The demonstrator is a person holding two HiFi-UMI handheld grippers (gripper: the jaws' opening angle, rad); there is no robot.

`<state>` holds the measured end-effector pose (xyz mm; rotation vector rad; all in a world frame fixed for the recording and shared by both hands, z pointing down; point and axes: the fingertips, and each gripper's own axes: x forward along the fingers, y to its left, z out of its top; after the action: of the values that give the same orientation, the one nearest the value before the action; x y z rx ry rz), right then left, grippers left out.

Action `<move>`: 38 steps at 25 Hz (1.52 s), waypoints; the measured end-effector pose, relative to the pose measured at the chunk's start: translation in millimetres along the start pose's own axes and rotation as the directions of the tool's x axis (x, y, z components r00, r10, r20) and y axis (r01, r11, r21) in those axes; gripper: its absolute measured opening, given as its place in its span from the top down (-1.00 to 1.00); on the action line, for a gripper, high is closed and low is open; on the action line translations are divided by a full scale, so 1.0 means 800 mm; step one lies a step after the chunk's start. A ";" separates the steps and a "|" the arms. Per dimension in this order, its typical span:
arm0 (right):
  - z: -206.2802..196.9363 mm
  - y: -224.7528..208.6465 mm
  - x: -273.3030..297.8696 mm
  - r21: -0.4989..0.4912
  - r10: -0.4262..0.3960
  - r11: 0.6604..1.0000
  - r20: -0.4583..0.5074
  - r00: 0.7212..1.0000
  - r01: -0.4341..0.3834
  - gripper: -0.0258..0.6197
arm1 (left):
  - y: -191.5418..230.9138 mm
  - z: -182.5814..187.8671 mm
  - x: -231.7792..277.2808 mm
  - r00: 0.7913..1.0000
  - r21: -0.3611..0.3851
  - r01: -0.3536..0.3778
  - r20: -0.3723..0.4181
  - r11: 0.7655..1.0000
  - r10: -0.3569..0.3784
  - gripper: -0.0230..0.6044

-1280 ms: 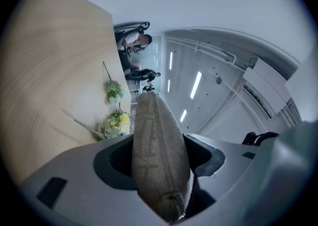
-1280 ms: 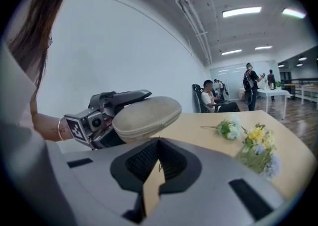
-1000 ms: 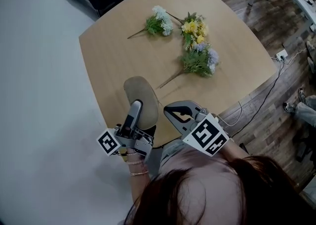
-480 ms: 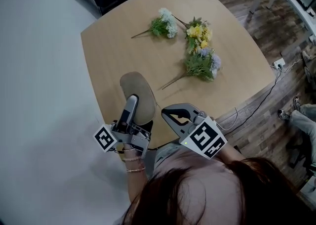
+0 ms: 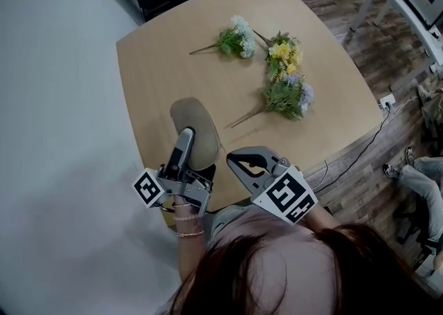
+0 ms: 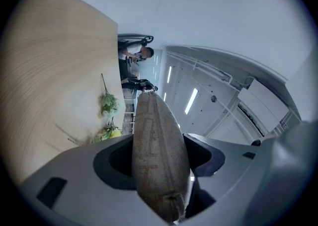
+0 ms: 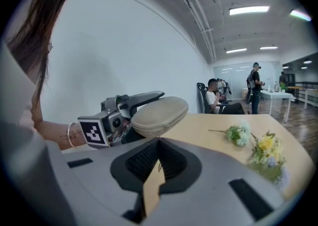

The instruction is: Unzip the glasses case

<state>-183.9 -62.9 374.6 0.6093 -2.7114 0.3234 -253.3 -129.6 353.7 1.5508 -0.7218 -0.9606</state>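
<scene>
My right hand-held gripper (image 5: 235,160) is nearest me, its jaws closed on nothing. Just beside it, my left hand-held gripper (image 5: 185,142) clamps one end of the beige oval fabric glasses case (image 5: 201,127). The case juts out over the near edge of the light wooden worktop (image 5: 166,64). Farther across lie a white flower sprig (image 5: 235,38) and a yellow-and-green flower bunch (image 5: 287,78), well apart from the case.

Flower bunches (image 5: 285,95) on wooden table (image 5: 166,64)
</scene>
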 end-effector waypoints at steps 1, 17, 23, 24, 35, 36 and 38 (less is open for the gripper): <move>0.001 0.002 0.001 -0.003 0.002 1.000 0.000 1.000 -0.002 0.87 | 0.000 0.002 -0.001 1.000 -0.001 0.002 0.006 1.000 -0.002 0.04; 0.022 0.071 0.050 -0.016 0.041 0.999 0.002 0.999 -0.041 0.87 | -0.013 0.060 -0.041 0.998 -0.038 0.063 0.019 0.997 -0.062 0.04; 0.024 0.096 0.060 -0.007 0.076 0.997 0.014 0.997 -0.076 0.87 | -0.014 0.066 -0.056 0.997 -0.062 0.075 0.019 0.995 -0.074 0.04; 0.023 0.101 0.061 -0.008 0.084 0.996 0.014 0.996 -0.084 0.87 | -0.014 0.066 -0.059 0.997 -0.064 0.077 0.020 0.995 -0.076 0.04; 0.021 0.141 0.077 -0.018 0.158 0.987 0.007 0.987 -0.157 0.87 | -0.017 0.069 -0.078 0.994 -0.075 0.109 0.014 0.991 -0.108 0.04; 0.021 0.144 0.078 -0.017 0.165 0.986 0.005 0.986 -0.165 0.87 | -0.018 0.068 -0.079 0.994 -0.072 0.111 0.013 0.991 -0.111 0.04; 0.022 0.151 0.080 -0.018 0.181 0.983 -0.003 0.983 -0.181 0.87 | -0.019 0.068 -0.082 0.993 -0.070 0.118 0.013 0.991 -0.117 0.04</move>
<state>-297.6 14.9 365.5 0.3572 -2.7715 0.3431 -333.2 -96.5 348.5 1.5415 -0.6012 -1.0693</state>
